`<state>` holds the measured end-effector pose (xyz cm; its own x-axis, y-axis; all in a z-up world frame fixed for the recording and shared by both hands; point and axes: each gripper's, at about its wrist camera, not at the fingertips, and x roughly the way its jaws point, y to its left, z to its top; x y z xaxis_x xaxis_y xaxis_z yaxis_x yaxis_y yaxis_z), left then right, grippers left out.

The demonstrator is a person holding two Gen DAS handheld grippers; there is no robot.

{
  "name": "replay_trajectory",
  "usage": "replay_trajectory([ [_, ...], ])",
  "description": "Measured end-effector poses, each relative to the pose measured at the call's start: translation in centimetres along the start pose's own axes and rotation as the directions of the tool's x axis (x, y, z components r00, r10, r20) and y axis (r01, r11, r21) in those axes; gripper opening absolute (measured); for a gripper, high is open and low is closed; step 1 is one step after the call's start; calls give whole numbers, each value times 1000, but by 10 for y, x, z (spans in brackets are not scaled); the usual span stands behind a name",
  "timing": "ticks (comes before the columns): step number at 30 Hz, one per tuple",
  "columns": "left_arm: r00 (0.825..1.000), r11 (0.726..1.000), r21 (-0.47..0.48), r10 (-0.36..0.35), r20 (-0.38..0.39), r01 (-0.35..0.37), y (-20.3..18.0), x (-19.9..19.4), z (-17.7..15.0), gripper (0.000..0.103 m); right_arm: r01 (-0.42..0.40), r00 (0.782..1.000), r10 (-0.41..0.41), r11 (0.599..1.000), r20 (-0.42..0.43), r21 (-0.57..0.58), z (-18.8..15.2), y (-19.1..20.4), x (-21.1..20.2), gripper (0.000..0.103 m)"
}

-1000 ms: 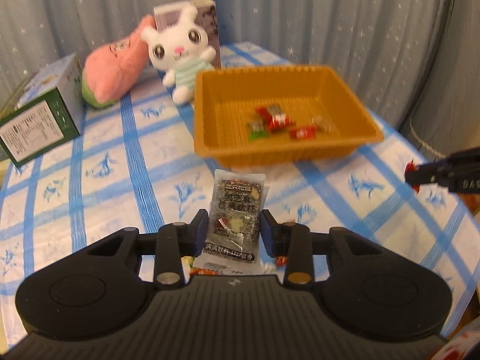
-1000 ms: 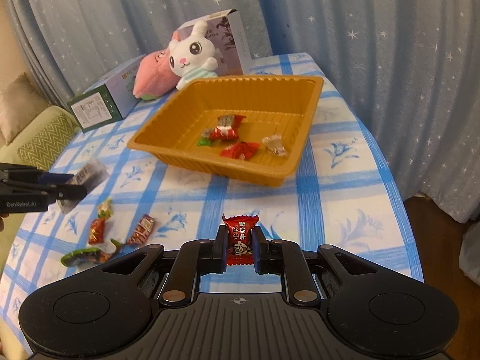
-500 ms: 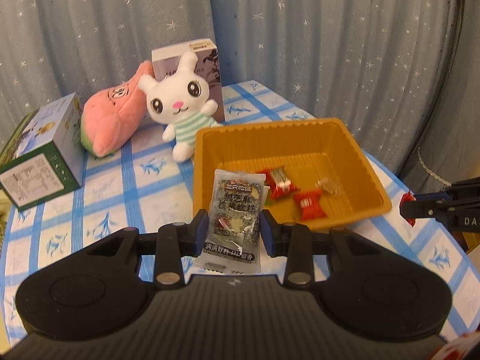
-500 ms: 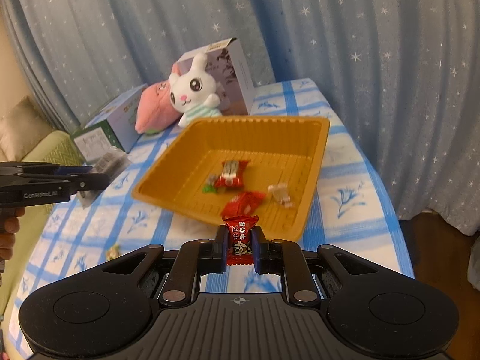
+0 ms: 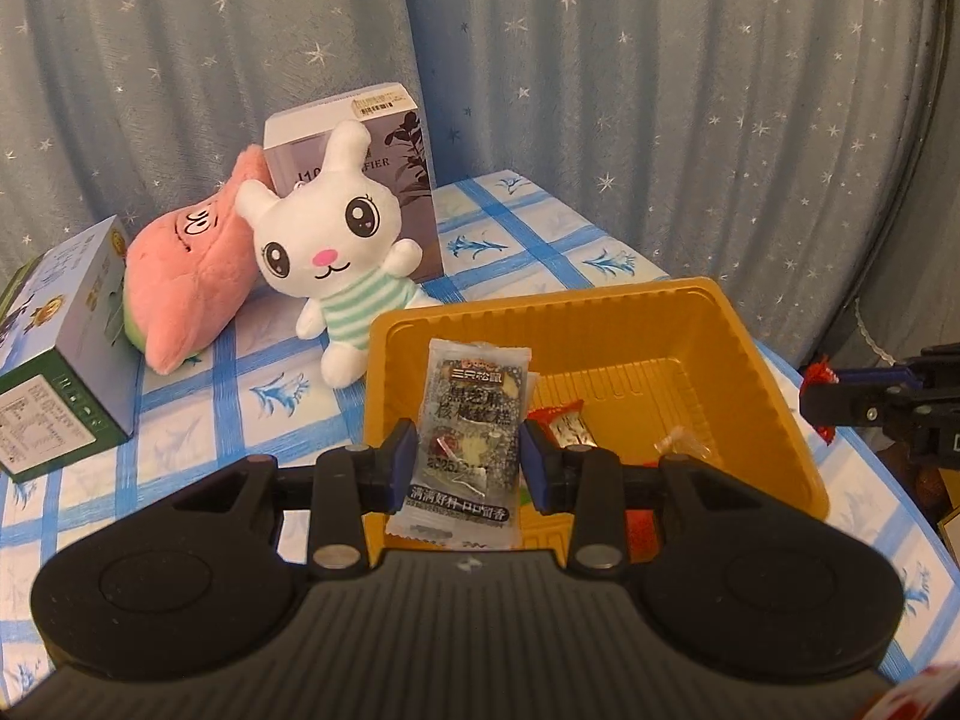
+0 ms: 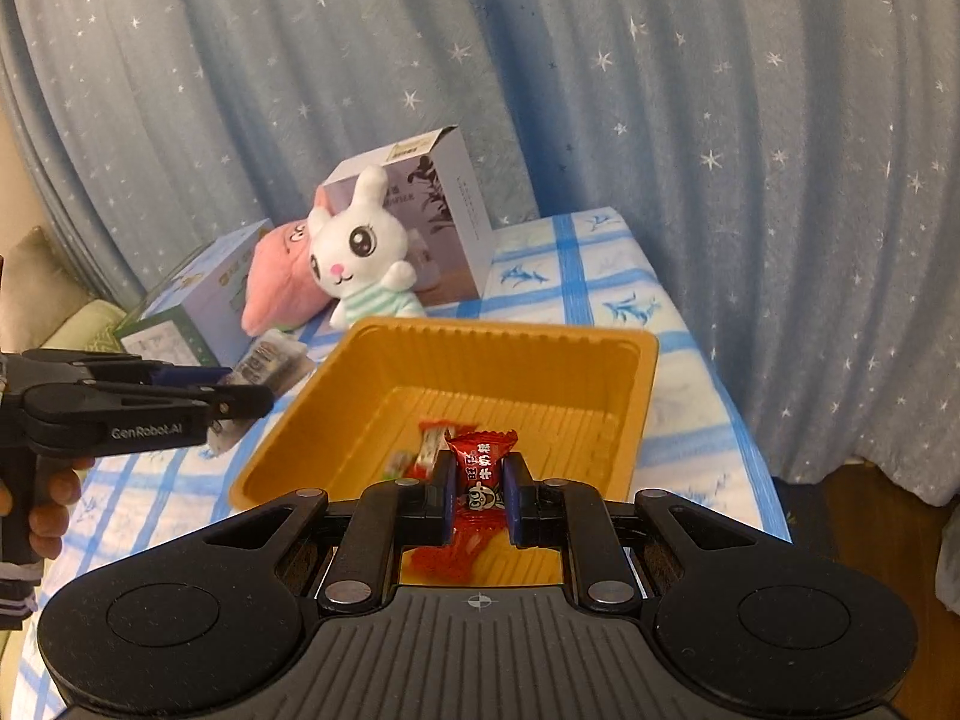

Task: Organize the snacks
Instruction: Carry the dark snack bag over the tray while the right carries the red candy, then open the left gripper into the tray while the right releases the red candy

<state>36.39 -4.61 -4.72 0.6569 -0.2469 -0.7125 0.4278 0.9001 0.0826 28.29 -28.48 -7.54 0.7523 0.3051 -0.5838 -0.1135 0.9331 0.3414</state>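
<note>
Left gripper (image 5: 468, 461) clamping dark packet (image 5: 471, 426) over tray (image 5: 768, 396) near-left rim, right gripper (image 6: 477, 495) pinching red candy (image 6: 482, 468) over tray's near edge, bunny (image 5: 336, 252) beyond

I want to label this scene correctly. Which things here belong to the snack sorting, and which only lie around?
Job: dark snack packet in left gripper; red candy in right gripper; orange tray; candies in tray.

Lying about: white bunny toy; pink plush; grey box; green box.
</note>
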Motion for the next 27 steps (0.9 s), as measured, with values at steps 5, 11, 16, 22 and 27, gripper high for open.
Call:
replay_trajectory([
  [5,1000,1000,20,-3,-29,3,-2,23,8,34,11,1000,-11,1000,-2,1,10,-3,17,16],
  [11,998,1000,29,-1,-58,3,-2,47,12,35,23,1000,-22,1000,-11,21,16,-9,35,16],
  [16,997,999,32,6,-82,-3,-2,66,14,35,30,999,-29,999,-23,38,19,-14,46,16],
  [22,993,1000,28,16,-113,-13,0,88,13,35,41,999,-39,998,-38,48,21,-19,57,16],
  [27,991,1000,23,22,-131,-19,2,101,11,35,49,998,-46,997,-44,55,21,-22,62,16],
])
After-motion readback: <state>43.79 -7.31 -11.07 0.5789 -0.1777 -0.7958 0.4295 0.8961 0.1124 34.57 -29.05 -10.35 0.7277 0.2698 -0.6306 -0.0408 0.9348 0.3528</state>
